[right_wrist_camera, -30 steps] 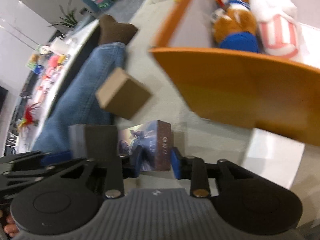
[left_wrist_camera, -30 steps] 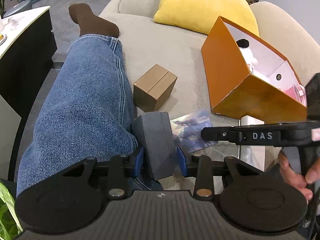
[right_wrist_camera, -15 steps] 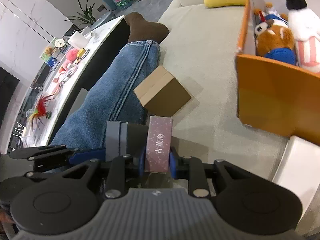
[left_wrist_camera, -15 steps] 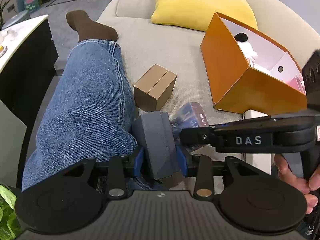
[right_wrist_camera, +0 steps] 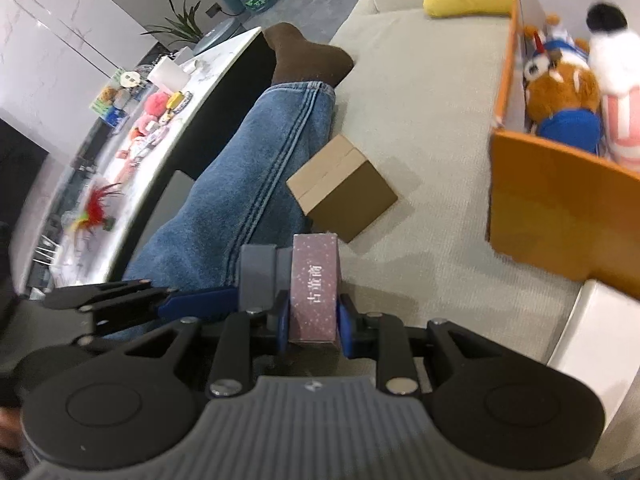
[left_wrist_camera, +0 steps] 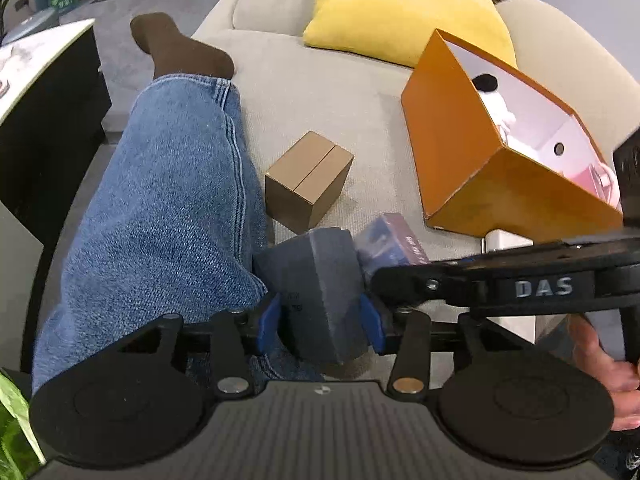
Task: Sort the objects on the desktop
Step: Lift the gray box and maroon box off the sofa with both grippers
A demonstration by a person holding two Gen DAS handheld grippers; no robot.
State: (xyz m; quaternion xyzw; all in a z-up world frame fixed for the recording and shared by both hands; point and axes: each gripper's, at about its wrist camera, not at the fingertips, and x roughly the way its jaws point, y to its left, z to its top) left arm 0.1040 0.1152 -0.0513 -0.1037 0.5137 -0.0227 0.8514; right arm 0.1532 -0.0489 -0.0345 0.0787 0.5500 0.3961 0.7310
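Observation:
My left gripper (left_wrist_camera: pixel 320 320) is shut on a dark grey box (left_wrist_camera: pixel 316 280) and holds it above the sofa seat, beside a person's jeans leg. My right gripper (right_wrist_camera: pixel 314 316) is shut on a purple card box (right_wrist_camera: pixel 316 288) with white characters on its side, held upright right next to the grey box (right_wrist_camera: pixel 260 276). The purple box also shows in the left wrist view (left_wrist_camera: pixel 390 244) behind the right gripper's arm. A brown cardboard box (left_wrist_camera: pixel 308 180) lies on the sofa ahead. An orange bin (right_wrist_camera: pixel 560 216) with plush toys stands to the right.
A jeans leg with a brown sock (left_wrist_camera: pixel 168 184) stretches along the left of the sofa. A yellow cushion (left_wrist_camera: pixel 400 8) lies at the back. A white block (right_wrist_camera: pixel 592 336) sits by the orange bin. A marble table (right_wrist_camera: pixel 132 128) with small items stands further left.
My right gripper has lifted the purple box off the sofa and turned it upright, beside the grey box. My left gripper has kept its hold and barely moved.

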